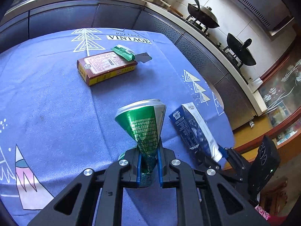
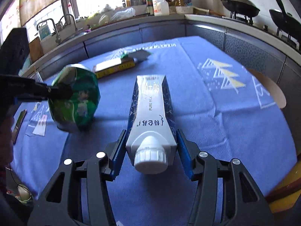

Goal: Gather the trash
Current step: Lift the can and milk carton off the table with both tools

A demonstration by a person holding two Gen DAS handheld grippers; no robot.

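My left gripper is shut on a crushed green can, pinched at its narrow end and held above the blue tablecloth. The can also shows in the right wrist view. My right gripper is shut on a blue and white milk carton, gripped at its capped end; the carton shows in the left wrist view. A brown box with a green wrapper on it lies farther back on the cloth.
A grey foil scrap lies beside the box. Dark cabinets and a counter run behind the table. Two woks sit on the stove at the right. A phone lies at the table's left edge.
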